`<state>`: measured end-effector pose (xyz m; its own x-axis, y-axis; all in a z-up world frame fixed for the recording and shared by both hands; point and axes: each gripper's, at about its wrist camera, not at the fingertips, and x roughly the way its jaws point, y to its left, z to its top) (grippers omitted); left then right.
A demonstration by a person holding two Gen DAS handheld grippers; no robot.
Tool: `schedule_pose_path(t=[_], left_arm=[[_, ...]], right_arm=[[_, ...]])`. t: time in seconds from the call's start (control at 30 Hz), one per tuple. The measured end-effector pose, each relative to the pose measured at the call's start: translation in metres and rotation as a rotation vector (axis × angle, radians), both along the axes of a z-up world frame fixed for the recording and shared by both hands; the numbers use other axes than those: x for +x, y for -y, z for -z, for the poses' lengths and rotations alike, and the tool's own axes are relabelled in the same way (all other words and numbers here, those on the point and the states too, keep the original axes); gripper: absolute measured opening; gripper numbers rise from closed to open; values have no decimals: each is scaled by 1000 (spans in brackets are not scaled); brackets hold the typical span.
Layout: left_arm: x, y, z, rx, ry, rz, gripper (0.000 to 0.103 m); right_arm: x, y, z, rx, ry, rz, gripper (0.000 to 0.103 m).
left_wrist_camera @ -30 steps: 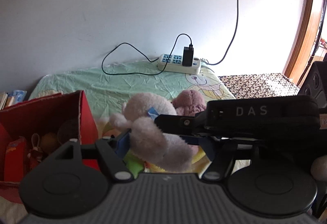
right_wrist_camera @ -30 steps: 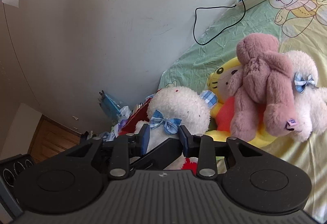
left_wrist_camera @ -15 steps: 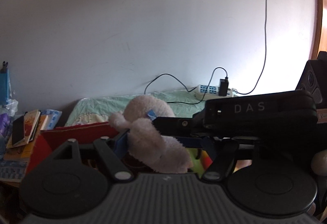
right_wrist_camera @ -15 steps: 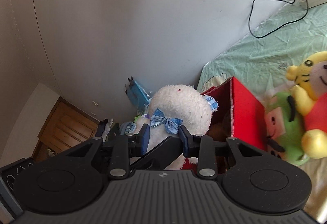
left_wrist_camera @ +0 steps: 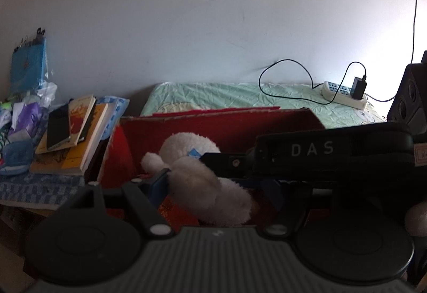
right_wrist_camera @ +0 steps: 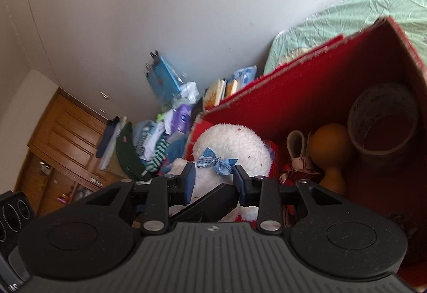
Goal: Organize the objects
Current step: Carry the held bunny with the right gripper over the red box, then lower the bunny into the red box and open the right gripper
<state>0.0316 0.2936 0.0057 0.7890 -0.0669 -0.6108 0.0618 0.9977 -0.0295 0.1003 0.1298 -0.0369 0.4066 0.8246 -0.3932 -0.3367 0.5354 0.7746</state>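
Note:
A white plush toy (left_wrist_camera: 205, 180) with a blue checked bow (right_wrist_camera: 217, 162) is held by both grippers over the open red box (left_wrist_camera: 221, 127). My left gripper (left_wrist_camera: 216, 186) is shut on the toy's limb. My right gripper (right_wrist_camera: 214, 182) is shut on the toy's neck below the bow; its black body marked DAS (left_wrist_camera: 331, 151) crosses the left wrist view. The toy's head (right_wrist_camera: 232, 148) sits at the left end of the red box (right_wrist_camera: 307, 84).
Inside the box lie a tape roll (right_wrist_camera: 381, 122), an orange rounded object (right_wrist_camera: 331, 151) and a small white shoe (right_wrist_camera: 299, 151). Left of the box are stacked books (left_wrist_camera: 72, 138) and a clothes pile (right_wrist_camera: 149, 143). A power strip (left_wrist_camera: 344, 94) lies on the green bed (left_wrist_camera: 240, 95).
Both grippers carried the white plush toy leftward from the bed's other toys to above the red box, and lower into it. The pink, yellow and green plush toys have left view.

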Motion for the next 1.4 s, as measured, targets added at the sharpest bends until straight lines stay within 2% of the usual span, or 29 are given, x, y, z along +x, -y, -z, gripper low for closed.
schedule_pose_path(t=[0.3, 0.4, 0.43, 0.6, 0.63, 0.73, 0.83, 1.03, 1.23, 1.4], left_arm=[[6, -34, 27, -52, -87, -14, 76], [7, -42, 31, -71, -110, -24, 83], [7, -45, 32, -78, -116, -26, 89], [4, -44, 33, -56, -124, -35, 92], [4, -43, 32, -51, -132, -34, 92], [4, -42, 32, -49, -149, -35, 95], [4, -40, 31, -56, -170, -46, 95], [6, -31, 29, -9, -208, -90, 95], [-5, -14, 16, 52, -186, -88, 95], [-15, 1, 4, 73, -177, -86, 95]], right_arm=[[1, -34, 17, -77, -71, -25, 36], [2, -39, 18, -99, -94, -33, 37], [2, -39, 17, -107, -94, -36, 37], [-1, -38, 17, -136, -107, -40, 44], [-2, -36, 17, -141, -117, -38, 48], [-5, -31, 19, -133, -134, -25, 49], [-10, -26, 15, -138, -115, -14, 49], [-20, -23, 3, -140, -60, -11, 49], [-33, -15, -10, -143, -5, 8, 49], [-43, 1, -18, -118, 16, 27, 49]])
